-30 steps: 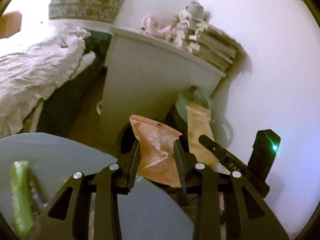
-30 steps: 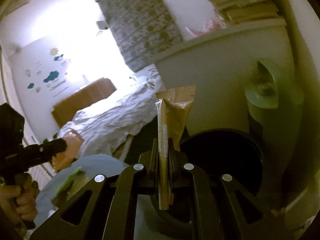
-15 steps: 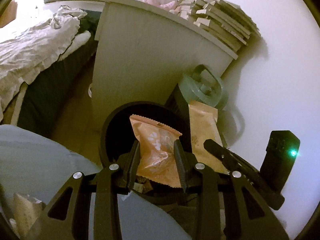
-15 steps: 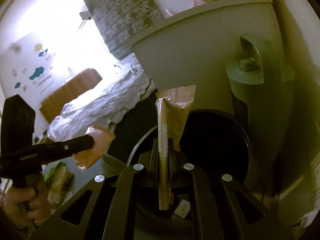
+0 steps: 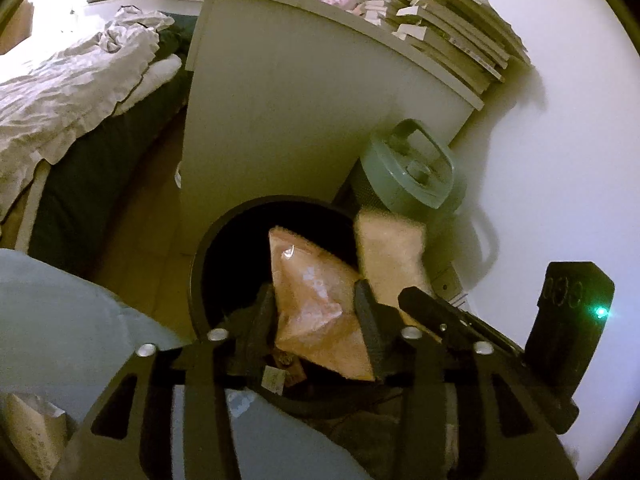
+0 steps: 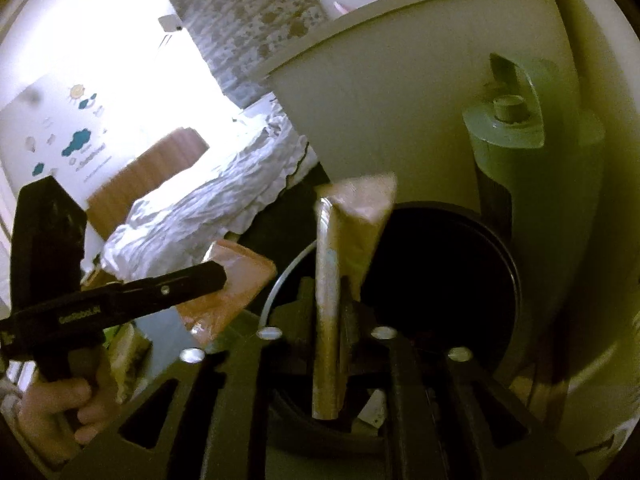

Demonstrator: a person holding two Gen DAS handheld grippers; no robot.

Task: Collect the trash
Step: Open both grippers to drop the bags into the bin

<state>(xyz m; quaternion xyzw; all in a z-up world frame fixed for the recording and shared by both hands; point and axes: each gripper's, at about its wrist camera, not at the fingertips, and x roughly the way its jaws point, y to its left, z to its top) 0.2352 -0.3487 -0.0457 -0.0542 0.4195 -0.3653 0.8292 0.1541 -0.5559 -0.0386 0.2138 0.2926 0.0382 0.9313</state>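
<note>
A round black bin [image 5: 200, 264] stands on the floor below both grippers, with scraps lying inside it. My left gripper [image 5: 316, 300] hangs over the bin's mouth. Its jaws are opening, and a pink-orange wrapper [image 5: 316, 304] sits loose and tilted between the fingers. My right gripper [image 6: 326, 292] is also over the bin [image 6: 508, 280]. Its jaws are opening too, with a tan wrapper [image 6: 328, 280] standing upright between them and a thin gap at each pad. The tan wrapper [image 5: 390, 248] shows at the bin's right rim in the left wrist view.
A white cabinet [image 5: 280, 100] topped with stacked books [image 5: 452, 20] stands right behind the bin. A green canister with a handle [image 5: 412, 172] is beside it, against the wall. A bed [image 5: 72, 92] lies to the left, a grey-blue tabletop [image 5: 60, 320] is near, and a hand [image 6: 52, 412] holds the left gripper.
Both grippers came down over the bin's mouth. Both pairs of jaws have spread, and the pink-orange wrapper has tilted and slipped lower between the left fingers.
</note>
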